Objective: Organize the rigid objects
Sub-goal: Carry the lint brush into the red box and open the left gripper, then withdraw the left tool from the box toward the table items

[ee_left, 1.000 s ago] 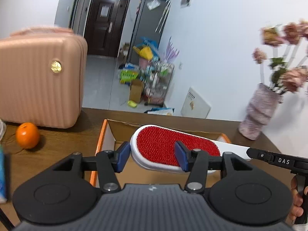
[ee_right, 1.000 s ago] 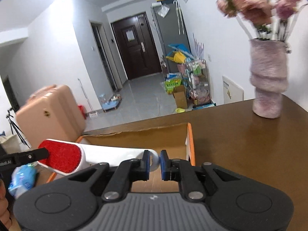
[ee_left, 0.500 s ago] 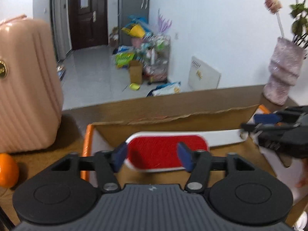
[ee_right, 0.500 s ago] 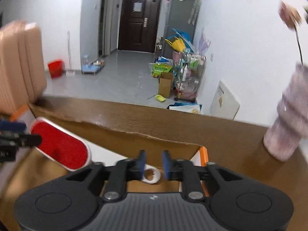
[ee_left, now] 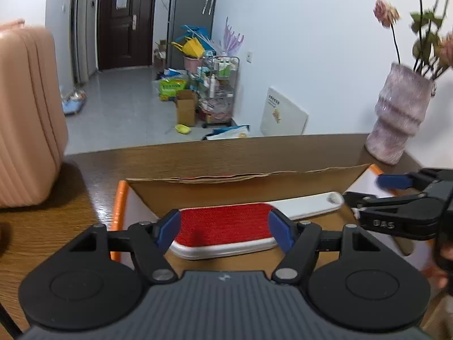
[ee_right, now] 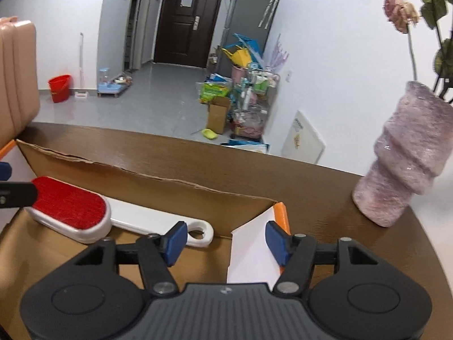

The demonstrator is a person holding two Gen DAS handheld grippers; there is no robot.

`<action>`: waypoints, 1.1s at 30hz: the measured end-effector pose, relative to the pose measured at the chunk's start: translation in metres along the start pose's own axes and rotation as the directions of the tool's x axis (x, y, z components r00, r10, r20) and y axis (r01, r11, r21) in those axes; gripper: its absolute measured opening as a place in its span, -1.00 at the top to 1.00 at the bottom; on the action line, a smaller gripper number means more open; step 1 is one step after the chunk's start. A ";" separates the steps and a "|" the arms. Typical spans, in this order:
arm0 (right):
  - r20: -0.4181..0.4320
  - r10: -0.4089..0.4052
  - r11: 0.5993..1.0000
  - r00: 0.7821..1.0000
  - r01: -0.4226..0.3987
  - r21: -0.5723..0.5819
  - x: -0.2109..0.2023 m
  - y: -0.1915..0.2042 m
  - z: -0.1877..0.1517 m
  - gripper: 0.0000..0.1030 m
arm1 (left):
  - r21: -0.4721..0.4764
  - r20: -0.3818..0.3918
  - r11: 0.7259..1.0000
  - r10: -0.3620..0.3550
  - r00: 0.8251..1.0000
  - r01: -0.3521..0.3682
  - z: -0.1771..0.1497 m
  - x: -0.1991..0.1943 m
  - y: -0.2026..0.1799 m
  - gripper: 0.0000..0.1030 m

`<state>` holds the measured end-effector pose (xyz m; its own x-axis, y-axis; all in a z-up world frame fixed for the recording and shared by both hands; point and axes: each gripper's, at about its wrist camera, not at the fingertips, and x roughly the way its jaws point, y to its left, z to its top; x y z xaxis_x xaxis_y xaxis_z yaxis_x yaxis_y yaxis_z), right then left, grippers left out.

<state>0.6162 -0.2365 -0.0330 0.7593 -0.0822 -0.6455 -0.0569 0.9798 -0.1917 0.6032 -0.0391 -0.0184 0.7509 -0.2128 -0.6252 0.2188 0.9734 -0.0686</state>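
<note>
step: placing brush (ee_left: 226, 228) in box (ee_left: 246, 182), looks nearly done | brush: lying on the box floor, handle toward the vase (ee_left: 399, 119) | left gripper (ee_left: 223, 231): spread, blue pads flanking the red head | right gripper (ee_right: 225, 239): spread, holding nothing, just beside the handle tip | next: lift both clear of the box, fetch another item

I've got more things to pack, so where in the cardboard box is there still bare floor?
Bare floor lies near the white flap, in front of the lint brush handle. The box is crowded at its left end, where the brush head lies between the left gripper fingers. The right gripper is open above the handle end.
</note>
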 end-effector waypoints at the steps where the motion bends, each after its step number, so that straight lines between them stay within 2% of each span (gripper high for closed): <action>1: -0.005 -0.009 1.000 1.000 0.009 0.004 -0.002 -0.001 -0.002 -0.18 | -0.002 0.004 1.000 0.006 1.000 -0.006 -0.001 -0.003 -0.003 -0.36; 4: 0.003 -0.050 0.999 0.999 0.050 -0.019 -0.014 -0.002 -0.014 -0.22 | -0.022 0.010 1.000 -0.016 1.000 0.016 -0.004 -0.017 -0.008 -0.37; 7: 0.032 -0.037 0.999 0.999 0.038 -0.027 -0.036 -0.012 -0.020 -0.28 | -0.003 0.007 0.999 0.034 0.999 -0.034 0.001 -0.049 -0.011 -0.41; 8: 0.040 -0.047 0.999 0.998 0.048 -0.012 -0.051 -0.017 -0.020 -0.33 | -0.001 0.009 0.999 0.039 0.999 -0.039 0.002 -0.063 -0.010 -0.46; 10: 0.073 -0.036 0.999 0.997 0.035 0.018 -0.084 -0.027 -0.017 -0.63 | 0.012 0.037 0.998 0.054 0.998 -0.054 0.006 -0.098 -0.010 -0.60; 11: 0.092 -0.023 0.999 0.996 0.019 0.043 -0.106 -0.034 -0.016 -0.68 | 0.018 0.056 0.997 0.069 0.996 -0.070 0.007 -0.118 -0.011 -0.68; 13: 0.124 0.000 0.996 0.992 -0.011 0.085 -0.143 -0.048 -0.014 -0.69 | 0.029 0.093 0.995 0.088 0.992 -0.091 0.005 -0.150 -0.014 -0.71; 16: 0.180 0.024 0.994 0.983 -0.043 0.098 -0.195 -0.061 -0.021 -0.70 | 0.023 0.159 0.994 0.101 0.982 -0.106 -0.010 -0.198 -0.021 -0.93; 17: 0.202 0.031 0.994 0.979 -0.050 0.093 -0.210 -0.065 -0.025 -0.70 | 0.012 0.186 0.993 0.111 0.976 -0.115 -0.017 -0.215 -0.024 -0.94; 19: 0.252 0.042 0.994 0.967 -0.066 0.090 -0.245 -0.067 -0.042 -0.80 | 0.009 0.237 0.991 0.129 0.963 -0.135 -0.037 -0.247 -0.031 -0.97; 21: 0.316 0.060 0.991 0.947 -0.095 0.094 -0.276 -0.071 -0.066 -0.92 | 0.010 0.301 0.987 0.151 0.942 -0.161 -0.061 -0.278 -0.040 -1.00; 23: 0.359 0.076 0.986 0.930 -0.123 0.110 -0.303 -0.073 -0.095 -0.94 | 0.022 0.342 0.984 0.160 0.926 -0.178 -0.086 -0.305 -0.049 -1.00; 24: 0.377 0.085 0.983 0.922 -0.140 0.119 -0.315 -0.072 -0.110 -0.96 | 0.031 0.354 0.983 0.159 0.922 -0.181 -0.101 -0.318 -0.054 -1.00; 27: 0.418 0.119 0.970 0.901 -0.195 0.145 -0.348 -0.065 -0.159 -1.00 | 0.063 0.360 0.985 0.129 0.924 -0.162 -0.149 -0.350 -0.067 -1.00; 29: 0.428 0.140 0.968 0.893 -0.214 0.130 -0.365 -0.056 -0.187 -1.00 | 0.047 0.367 0.986 0.129 0.921 -0.157 -0.177 -0.367 -0.072 -1.00; 31: 0.456 0.128 0.966 0.881 -0.214 0.143 -0.380 -0.049 -0.219 -1.00 | 0.038 0.381 0.987 0.128 0.916 -0.153 -0.210 -0.383 -0.077 -1.00; 33: 0.474 0.117 0.963 0.873 -0.216 0.160 -0.391 -0.042 -0.248 -1.00 | 0.031 0.395 0.982 0.161 0.905 -0.188 -0.240 -0.396 -0.083 -1.00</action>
<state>0.1614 -0.2906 0.0439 0.9633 0.1291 -0.2353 -0.1151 0.9907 0.0724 0.1385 -0.0148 0.0480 0.9605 -0.0696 -0.2696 0.0927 0.9929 0.0742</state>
